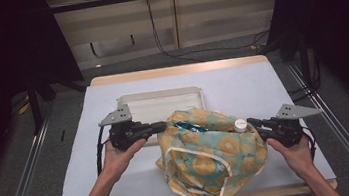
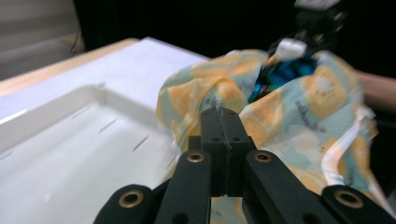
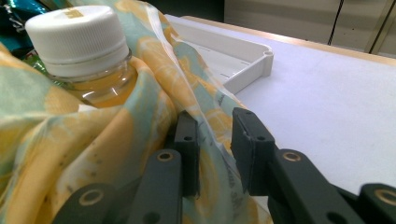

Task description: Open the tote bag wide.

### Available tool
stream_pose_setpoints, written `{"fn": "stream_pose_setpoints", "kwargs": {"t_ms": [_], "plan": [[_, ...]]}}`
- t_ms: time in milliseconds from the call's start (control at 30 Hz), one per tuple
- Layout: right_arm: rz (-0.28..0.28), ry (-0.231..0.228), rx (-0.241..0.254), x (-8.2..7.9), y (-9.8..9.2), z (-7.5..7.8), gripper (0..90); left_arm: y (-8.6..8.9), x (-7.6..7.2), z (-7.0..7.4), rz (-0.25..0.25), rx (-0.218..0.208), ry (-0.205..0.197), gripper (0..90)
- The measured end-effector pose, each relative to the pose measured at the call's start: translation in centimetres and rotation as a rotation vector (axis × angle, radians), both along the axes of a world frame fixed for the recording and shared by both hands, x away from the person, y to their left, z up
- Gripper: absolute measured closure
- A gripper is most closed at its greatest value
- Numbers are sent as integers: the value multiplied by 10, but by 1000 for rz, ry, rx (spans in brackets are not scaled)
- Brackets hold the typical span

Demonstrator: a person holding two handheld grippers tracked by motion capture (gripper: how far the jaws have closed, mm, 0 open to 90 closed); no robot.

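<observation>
A cloth bag (image 1: pixel 210 159) printed with orange slices sits on the white table near its front edge. A bottle of amber liquid with a white cap (image 1: pixel 239 125) (image 3: pixel 77 37) pokes out at its right, and a blue packet (image 1: pixel 191 126) (image 2: pixel 285 74) lies in its open mouth. My left gripper (image 1: pixel 160 126) (image 2: pixel 223 114) is at the bag's left rim, jaws pressed together where the cloth (image 2: pixel 322 93) meets their tips. My right gripper (image 1: pixel 252 121) (image 3: pixel 215 126) is at the bag's right side just below the bottle, jaws apart with a fold of the cloth (image 3: pixel 56 140) loose between them.
A shallow white tray (image 1: pixel 162 95) (image 2: pixel 56 154) (image 3: pixel 252 65) lies just behind the bag, close to the left gripper. The table (image 1: pixel 242 89) has bare white surface at the back and right. Dark curtains, cables and metal rails surround it.
</observation>
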State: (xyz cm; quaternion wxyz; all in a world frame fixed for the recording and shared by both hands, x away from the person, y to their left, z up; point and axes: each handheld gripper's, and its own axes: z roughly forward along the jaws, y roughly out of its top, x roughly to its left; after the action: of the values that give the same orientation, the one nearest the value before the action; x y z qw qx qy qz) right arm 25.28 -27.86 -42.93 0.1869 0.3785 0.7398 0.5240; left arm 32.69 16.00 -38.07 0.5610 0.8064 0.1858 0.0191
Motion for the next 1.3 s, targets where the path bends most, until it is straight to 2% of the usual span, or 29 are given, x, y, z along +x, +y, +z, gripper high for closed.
{"fn": "stream_pose_setpoints", "kwargs": {"t_ms": [67, 167, 200, 233, 400, 433, 533, 567, 633, 667, 767, 800, 867, 1000, 1067, 1133, 1200, 1233, 1300], "plan": [[-2, 1, -3, 0, 0, 0, 728, -1, -1, -6, -11, 18, 12, 900], [-3, 5, -6, 0, 0, 0, 719, -2, -7, -18, -37, 84, 32, 900], [-9, 5, -15, 0, 1, 1, 707, -2, -7, -18, -37, 84, 32, 900], [-11, 6, -13, 0, 1, 3, 701, -2, -9, -23, -41, 122, 37, 900], [-24, -1, -17, -5, 0, 8, 662, -2, -12, -29, -57, 128, 44, 900], [-21, -6, -19, -8, -1, 10, 646, -3, -14, -32, -66, 145, 41, 900], [-25, -25, 3, -19, -6, 15, 651, -6, -20, -45, -89, 158, 59, 900], [-24, -22, 3, -21, -7, 14, 655, -8, -24, -54, -111, 184, 73, 900], [-21, -16, 5, -22, -7, 12, 656, -9, -25, -57, -116, 190, 79, 900], [-11, 6, 10, -22, -6, 5, 691, -9, -26, -60, -120, 182, 91, 900], [-2, 18, 5, -22, -6, 2, 734, -9, -28, -66, -126, 163, 102, 900], [19, 25, 12, -23, -6, 2, 844, -9, -29, -67, -125, 165, 106, 900], [36, 28, 12, -24, -7, 1, 900, -8, -30, -70, -131, 167, 108, 900], [40, 45, -8, -23, -7, -3, 900, -9, -30, -76, -133, 159, 119, 900], [36, 56, -37, -22, -8, -4, 900, -9, -31, -78, -139, 164, 121, 900], [34, 60, -40, -21, -10, -5, 900, -10, -31, -79, -141, 169, 123, 900], [24, 71, -68, -20, -12, -8, 900, -10, -31, -80, -132, 158, 130, 900], [23, 99, -95, -16, -14, -16, 900, -11, -32, -80, -133, 156, 131, 900], [21, 111, -103, -15, -14, -20, 900, -11, -32, -81, -131, 163, 125, 900]]}}
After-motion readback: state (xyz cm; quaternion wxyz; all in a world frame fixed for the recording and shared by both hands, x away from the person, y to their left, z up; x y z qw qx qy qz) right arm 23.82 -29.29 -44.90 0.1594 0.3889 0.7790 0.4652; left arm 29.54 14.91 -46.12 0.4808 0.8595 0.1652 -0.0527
